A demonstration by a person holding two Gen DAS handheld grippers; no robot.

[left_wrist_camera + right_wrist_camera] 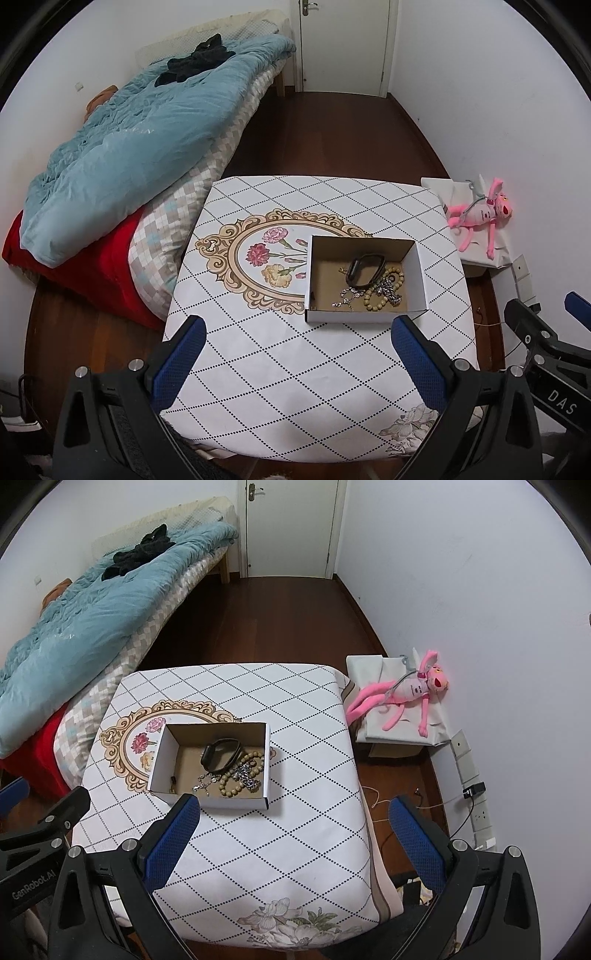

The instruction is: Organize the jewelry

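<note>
A small white cardboard box sits on the table with the diamond-pattern cloth. Inside lie a black band, a beige bead bracelet and silver chains. My left gripper is open and empty, held above the table's near part, short of the box. My right gripper is open and empty, above the table's near right edge, its left finger close to the box's front wall. Each gripper shows at the other view's edge.
A bed with a blue quilt borders the table's left side. A pink plush toy lies on a white box right of the table. Wall sockets and cables are at the right. A door stands at the far end.
</note>
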